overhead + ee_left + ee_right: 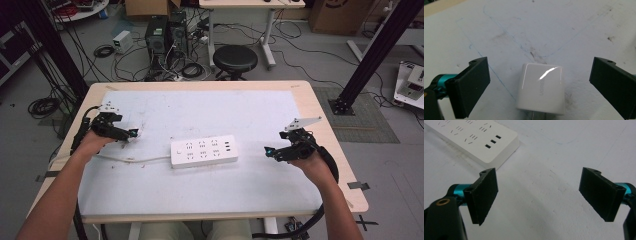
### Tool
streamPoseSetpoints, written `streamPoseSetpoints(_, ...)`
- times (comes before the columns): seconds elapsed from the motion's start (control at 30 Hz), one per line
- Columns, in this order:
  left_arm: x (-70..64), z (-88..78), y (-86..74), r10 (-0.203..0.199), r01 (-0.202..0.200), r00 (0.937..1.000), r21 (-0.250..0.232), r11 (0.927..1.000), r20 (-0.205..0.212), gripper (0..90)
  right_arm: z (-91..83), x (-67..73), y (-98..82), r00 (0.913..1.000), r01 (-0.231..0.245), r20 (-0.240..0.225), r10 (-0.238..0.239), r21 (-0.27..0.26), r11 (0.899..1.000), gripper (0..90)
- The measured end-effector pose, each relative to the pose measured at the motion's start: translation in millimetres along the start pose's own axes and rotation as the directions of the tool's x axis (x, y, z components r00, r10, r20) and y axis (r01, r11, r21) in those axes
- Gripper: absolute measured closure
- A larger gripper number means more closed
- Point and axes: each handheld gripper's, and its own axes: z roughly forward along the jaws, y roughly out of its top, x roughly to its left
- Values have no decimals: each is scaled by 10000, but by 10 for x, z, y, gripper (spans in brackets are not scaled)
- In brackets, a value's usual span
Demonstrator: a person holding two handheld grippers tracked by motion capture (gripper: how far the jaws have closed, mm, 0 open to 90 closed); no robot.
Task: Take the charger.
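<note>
A white power strip (204,150) lies flat in the middle of the white mat, its cord (127,160) running off to the left. Its near end with USB slots appears in the right gripper view as the power strip (477,141). A small white charger plug (541,88) lies on the mat between the wide-apart jaws of my left gripper (541,87), untouched, its prongs toward the camera. From above, the left gripper (131,134) sits at the table's left, with the charger (136,134) at its tips. My right gripper (268,151) hovers open right of the strip, its jaws empty (539,195).
The white mat (200,107) covers most of the wooden table (320,130). Behind the table stand a black stool (235,59), computer towers and tangled cables on the floor. Black frame posts rise at both sides.
</note>
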Motion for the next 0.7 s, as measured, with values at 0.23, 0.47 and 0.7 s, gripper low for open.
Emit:
streamPoseSetpoints(0.23, 49, 99, -50, -152, 154, 9999, 332, 9993, -63, 31, 56, -15, -5, 9999, -101, -18, 101, 110, 9999, 159)
streamPoseSetpoints(0.47, 90, 128, -91, -501, 513, 9985, 604, 9969, -203, 31, 64, -17, -8, 9999, -131, -49, 131, 163, 9998, 159)
streamPoseSetpoints(0.7, 50, 182, -97, -75, 112, 9995, 1164, 9931, -323, 59, 62, -14, -10, 9999, -91, -55, 92, 166, 9998, 159)
